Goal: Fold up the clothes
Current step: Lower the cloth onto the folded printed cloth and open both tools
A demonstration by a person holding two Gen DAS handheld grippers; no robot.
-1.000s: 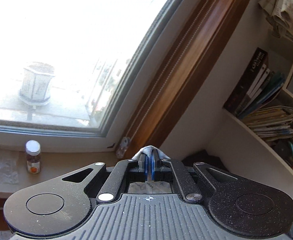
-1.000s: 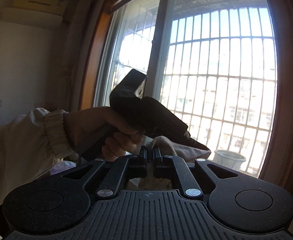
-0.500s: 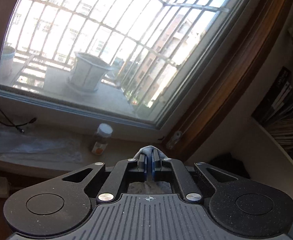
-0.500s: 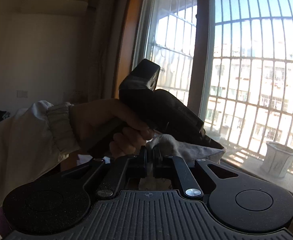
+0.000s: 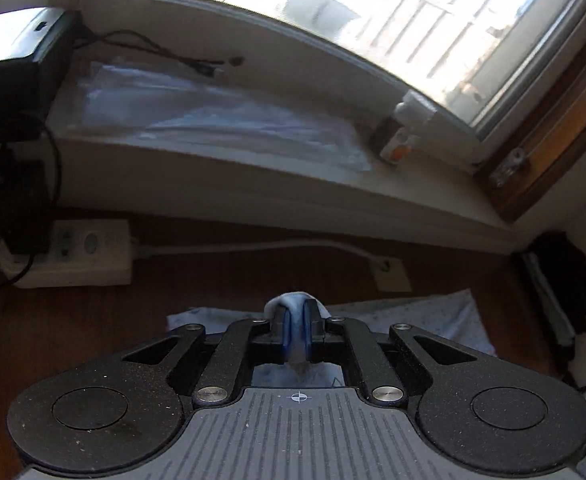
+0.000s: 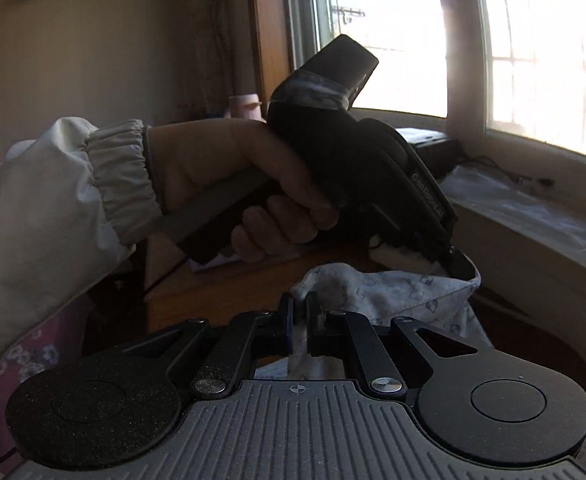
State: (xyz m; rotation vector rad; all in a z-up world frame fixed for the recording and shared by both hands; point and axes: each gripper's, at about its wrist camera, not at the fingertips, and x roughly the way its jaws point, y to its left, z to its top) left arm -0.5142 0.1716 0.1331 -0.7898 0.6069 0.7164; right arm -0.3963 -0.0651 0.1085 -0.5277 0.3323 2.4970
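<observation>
Left wrist view
Surface: dark brown wood grain [image 5: 73,320], matte, lit from the window above.
Garment: pale blue-white cloth with a small printed pattern [image 5: 433,316], lying on the surface ahead of the fingers; one bunched fold rises between them.
Left hand-held gripper [image 5: 296,330]: jaws opening, blue pads a narrow gap apart, the fold of cloth between them and humped over the tips.
Sill: wide, cream, smooth ledge [image 5: 253,184] under the window; crinkled clear plastic sheet [image 5: 213,116] spread along it.
Bottle: small, white cap, orange label [image 5: 403,132], standing at the sill's right end; blurred.
Power strip: white, boxy [image 5: 73,254], against the wall below the sill, black plug and cables at its left.
Window frame: brown wood [image 5: 553,140], right side; glass overexposed.

Right wrist view
Right hand-held gripper [image 6: 300,322]: jaws opening, narrow gap, cloth edge between the pads.
Garment: same soft printed cloth [image 6: 393,296], stretched from these fingers across to the other tool's tip.
Left hand-held gripper [image 6: 459,262]: black, held by a hand [image 6: 233,184] on its grip; its tip meets the cloth's far corner.
Sleeve: off-white, elasticated gathered cuff [image 6: 113,176].
Room: cream wall [image 6: 93,60], barred window [image 6: 533,60] very bright, wooden frame between.
</observation>
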